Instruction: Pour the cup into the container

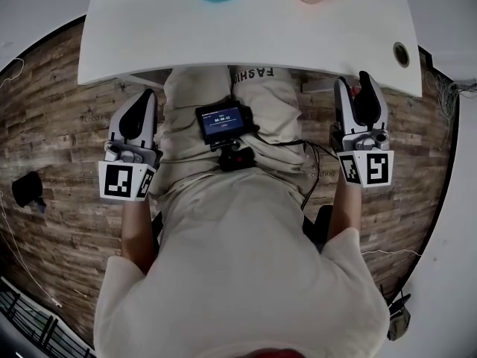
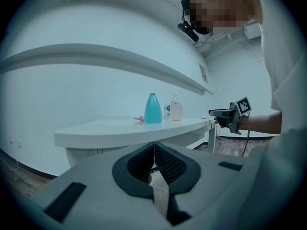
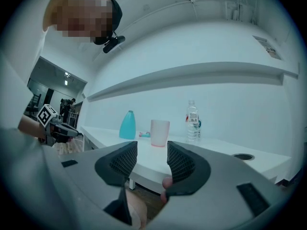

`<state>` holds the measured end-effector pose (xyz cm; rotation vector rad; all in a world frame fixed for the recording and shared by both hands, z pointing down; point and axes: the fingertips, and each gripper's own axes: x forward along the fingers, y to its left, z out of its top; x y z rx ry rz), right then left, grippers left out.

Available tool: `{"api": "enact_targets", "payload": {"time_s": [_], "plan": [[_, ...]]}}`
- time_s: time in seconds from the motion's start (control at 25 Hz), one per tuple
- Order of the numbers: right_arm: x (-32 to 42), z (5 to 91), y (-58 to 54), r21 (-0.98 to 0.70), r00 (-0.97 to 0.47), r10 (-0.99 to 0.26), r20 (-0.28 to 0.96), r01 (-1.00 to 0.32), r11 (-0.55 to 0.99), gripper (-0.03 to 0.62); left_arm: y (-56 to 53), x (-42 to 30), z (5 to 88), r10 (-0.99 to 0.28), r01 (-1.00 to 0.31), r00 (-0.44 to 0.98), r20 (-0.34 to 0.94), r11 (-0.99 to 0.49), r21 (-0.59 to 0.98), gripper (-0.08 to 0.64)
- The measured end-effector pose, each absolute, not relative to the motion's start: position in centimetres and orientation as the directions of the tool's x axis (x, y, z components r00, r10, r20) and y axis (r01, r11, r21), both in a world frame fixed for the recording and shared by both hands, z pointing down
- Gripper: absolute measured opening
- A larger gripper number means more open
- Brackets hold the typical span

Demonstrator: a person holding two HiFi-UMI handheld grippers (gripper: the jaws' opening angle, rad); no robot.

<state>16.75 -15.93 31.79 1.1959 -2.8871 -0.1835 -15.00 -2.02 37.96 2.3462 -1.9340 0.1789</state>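
Jaws of the left gripper (image 2: pixel 154 146) are pressing together, tips touching, with nothing between them. We are holding the right gripper (image 3: pixel 152 152) with its jaws standing apart, and nothing is sitting in their gap. We are keeping both grippers short of the near edge of the white worktop (image 1: pixel 246 36), one at each side of our lap. The pink cup (image 3: pixel 159 132) is standing upright on the worktop, ahead of the right jaws and lined up with their gap, well apart from them. The teal container (image 3: pixel 127 125) is standing near the cup on its left, beyond the right gripper's left jaw. From the left jaws it is showing almost straight ahead, well apart. A clear water bottle (image 3: pixel 192 121) is standing right of the cup, beyond the right jaw.
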Motion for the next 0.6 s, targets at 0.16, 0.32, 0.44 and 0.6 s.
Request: {"api": "enact_targets", "payload": {"time_s": [0.16, 0.32, 0.44, 0.6], "plan": [[16.4, 33.2, -15.0, 0.106, -0.724, -0.690, -0.020, -0.688, 0.718, 0.193, -2.2, -14.9, 40.2, -0.966, -0.981, 0.190, 0.173, -0.191, 0.011, 0.014], [16.0, 35.1, -14.7, 0.097, -0.735, -0.678, 0.008, -0.674, 0.732, 0.192, -2.9, -14.6, 42.1, -0.962, -0.981, 0.193, 0.195, -0.191, 0.026, 0.014], [15.7, 36.9, -14.6, 0.078, -0.744, -0.667, 0.034, -0.664, 0.744, 0.190, -3.3, -14.4, 43.4, -0.958, -0.980, 0.196, 0.210, -0.194, 0.033, 0.014], [14.5, 39.1, -14.4, 0.059, -0.764, -0.642, 0.066, -0.640, 0.766, 0.190, -3.8, -14.3, 44.3, -0.956, -0.978, 0.206, 0.207, -0.201, 0.046, 0.014]]}}
